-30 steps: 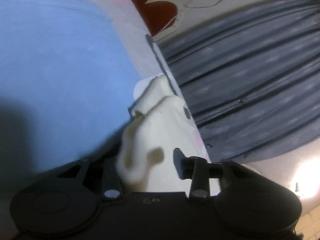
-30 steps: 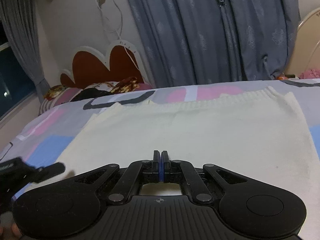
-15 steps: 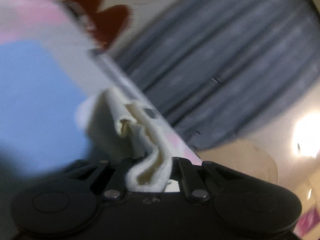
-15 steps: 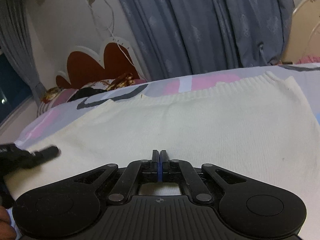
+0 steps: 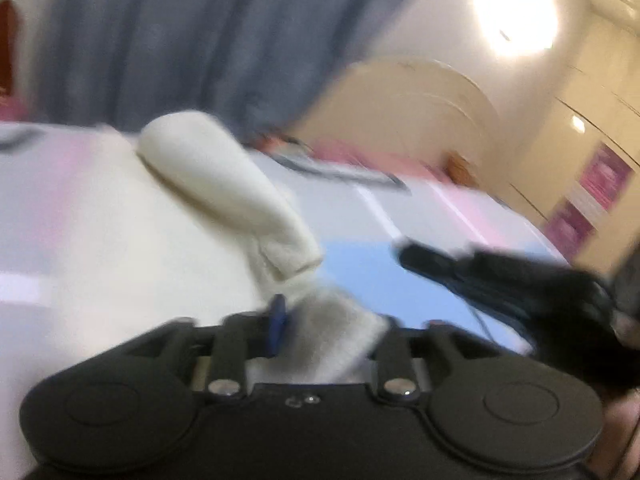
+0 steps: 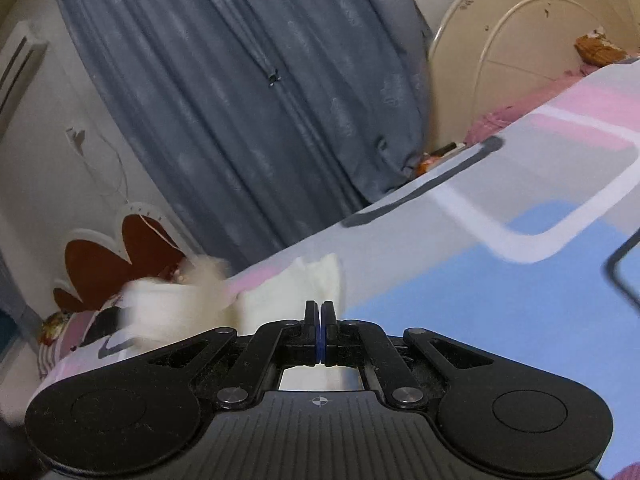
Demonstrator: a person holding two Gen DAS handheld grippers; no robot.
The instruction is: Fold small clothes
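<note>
The left claw (image 5: 320,332) is clamped on a bunched fold of the cream knit garment (image 5: 224,184); only one blue-padded finger (image 5: 278,320) shows, the other being hidden behind the cloth, and the whole left wrist view is smeared by motion blur. From that grip the fabric rises in a rolled, tube-like fold that leans away toward the curtain (image 5: 160,40), while the rest of the garment lies flat on the bed (image 5: 460,216) to the left. To the right of this claw the other tool appears as a dark blurred shape, its details impossible to make out. The right claw (image 6: 321,320) has its two fingers pressed together with only a blue line between them; cream cloth (image 6: 316,280) sits just behind and beneath the tips, but whether any of it is pinched cannot be told. Left of it the garment is a white blur in front of the red scalloped headboard (image 6: 108,264). Beyond lies the blue, pink and grey patterned bedsheet (image 6: 460,280).
</note>
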